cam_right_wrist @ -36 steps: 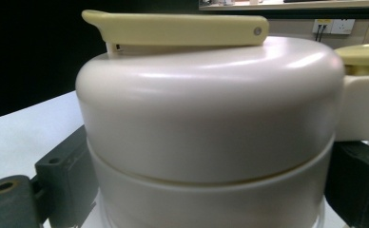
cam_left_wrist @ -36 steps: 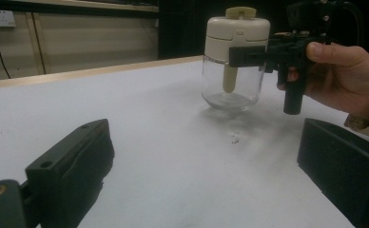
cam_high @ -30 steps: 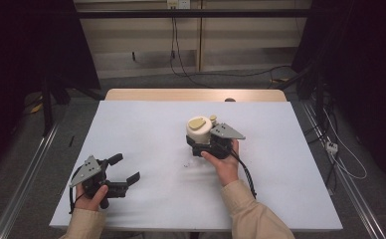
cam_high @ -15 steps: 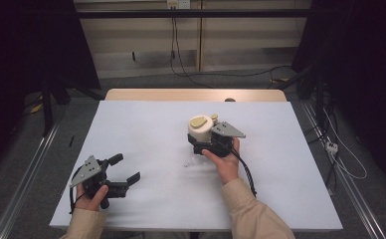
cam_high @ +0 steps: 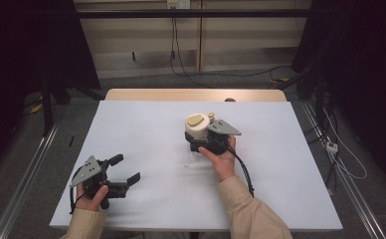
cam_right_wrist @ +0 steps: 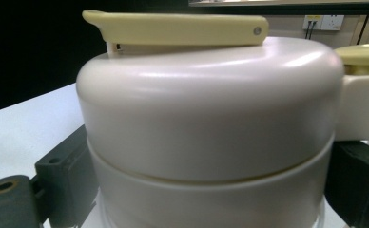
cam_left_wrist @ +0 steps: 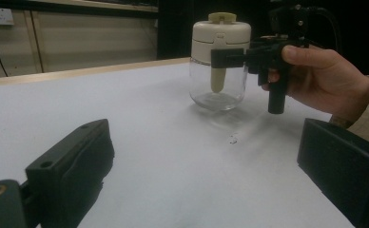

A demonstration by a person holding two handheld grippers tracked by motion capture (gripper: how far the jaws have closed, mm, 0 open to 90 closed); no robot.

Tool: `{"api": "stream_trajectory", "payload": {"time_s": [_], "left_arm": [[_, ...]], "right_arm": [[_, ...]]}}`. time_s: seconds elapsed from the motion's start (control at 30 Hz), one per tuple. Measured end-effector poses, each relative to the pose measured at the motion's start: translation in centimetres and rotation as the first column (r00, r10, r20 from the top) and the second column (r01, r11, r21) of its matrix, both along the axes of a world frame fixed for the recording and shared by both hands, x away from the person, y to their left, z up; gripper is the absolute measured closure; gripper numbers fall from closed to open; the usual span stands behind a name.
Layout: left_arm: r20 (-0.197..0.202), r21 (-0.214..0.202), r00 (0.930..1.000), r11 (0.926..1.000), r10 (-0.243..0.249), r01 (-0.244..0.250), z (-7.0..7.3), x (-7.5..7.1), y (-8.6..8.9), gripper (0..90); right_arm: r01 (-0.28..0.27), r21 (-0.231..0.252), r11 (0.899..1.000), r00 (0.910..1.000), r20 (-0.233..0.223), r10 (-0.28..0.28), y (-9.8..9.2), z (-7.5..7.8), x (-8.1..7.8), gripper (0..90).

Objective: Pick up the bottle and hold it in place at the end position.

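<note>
White tabletop (cam_high: 156, 129), dark room, right tongs (cam_high: 201, 142) clamping jar (cam_left_wrist: 219, 57), left tongs (cam_high: 124, 172) wide.

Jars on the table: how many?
1. The glass jar with the cream lid stands mid-table, the right gripper shut around its lid band. Left gripper holds nothing.

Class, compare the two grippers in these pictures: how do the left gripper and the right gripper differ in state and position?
The left gripper stands open with nothing between its jaws; the right gripper is closed around the jar at its cream lid. The left gripper sits near the table's front left edge; the right gripper is at the table's middle. Both are black, carry a grey three-cornered plate, and are each held by one hand.
</note>
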State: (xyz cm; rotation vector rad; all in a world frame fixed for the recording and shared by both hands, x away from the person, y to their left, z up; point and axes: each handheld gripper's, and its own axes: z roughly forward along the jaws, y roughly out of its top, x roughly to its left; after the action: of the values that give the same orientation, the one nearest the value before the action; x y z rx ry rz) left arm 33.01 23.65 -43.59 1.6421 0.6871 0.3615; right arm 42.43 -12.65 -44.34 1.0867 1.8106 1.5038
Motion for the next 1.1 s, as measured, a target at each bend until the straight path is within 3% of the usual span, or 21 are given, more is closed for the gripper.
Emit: {"api": "stream_trajectory", "payload": {"time_s": [1.1], "left_arm": [[-0.008,0.006,0.9999,0.9999,-0.01,0.01,-0.2,0.0,-0.3,4.3]], "right_arm": [[0.022,-0.014,1.0,0.9997,-0.012,-0.022,-0.3,-1.1,1.1,6.8]]}}
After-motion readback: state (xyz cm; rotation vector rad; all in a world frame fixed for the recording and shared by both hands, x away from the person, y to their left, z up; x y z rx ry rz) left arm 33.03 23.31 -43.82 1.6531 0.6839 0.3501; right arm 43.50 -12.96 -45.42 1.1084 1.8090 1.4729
